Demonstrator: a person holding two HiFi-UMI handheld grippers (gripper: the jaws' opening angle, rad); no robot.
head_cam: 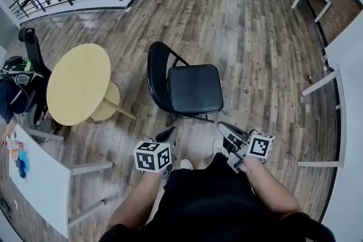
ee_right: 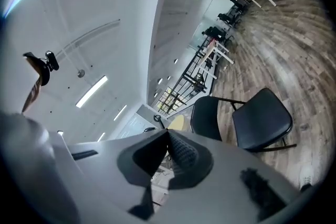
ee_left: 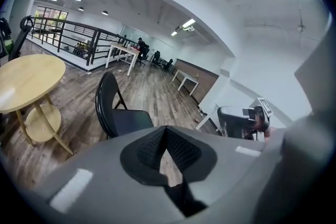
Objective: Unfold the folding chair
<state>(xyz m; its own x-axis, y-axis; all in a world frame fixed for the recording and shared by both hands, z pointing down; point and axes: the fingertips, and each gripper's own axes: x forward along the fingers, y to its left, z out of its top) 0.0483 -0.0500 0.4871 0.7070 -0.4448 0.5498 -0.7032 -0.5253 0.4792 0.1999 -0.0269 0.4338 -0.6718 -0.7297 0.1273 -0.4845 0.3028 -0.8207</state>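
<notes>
The folding chair (head_cam: pixel 190 88) stands on the wooden floor (head_cam: pixel 255 37) in the open middle of the room, just beside the round yellow table (head_cam: pixel 79 83) and well apart from both grippers. Its seat lies flat, its backrest rises on the side toward the table, and its legs are splayed on the boards, so by the look of it the unfolding is done (or very nearly). The left gripper (head_cam: pixel 168 136) and the right gripper (head_cam: pixel 228 131) hang close to the person's body, and neither touches the chair. In the left gripper view the jaws are pressed together with nothing between them. The right gripper view shows the same, ribbed pads meeting on empty air.

What remains, I judge, is a check rather than a pull. To do it well, see whether the seat sits fully down on its brace and whether all the feet bear on the floor. The feet under the seat are hidden from here, so this cannot be confirmed. If the seat proved shy of level, a downward press with closed jaws on its front edge should settle it, the other gripper steadying the top of the backrest so the frame does not skid over the smooth boards. Keep the jaws clear of the hinge where seat meets legs.
</notes>
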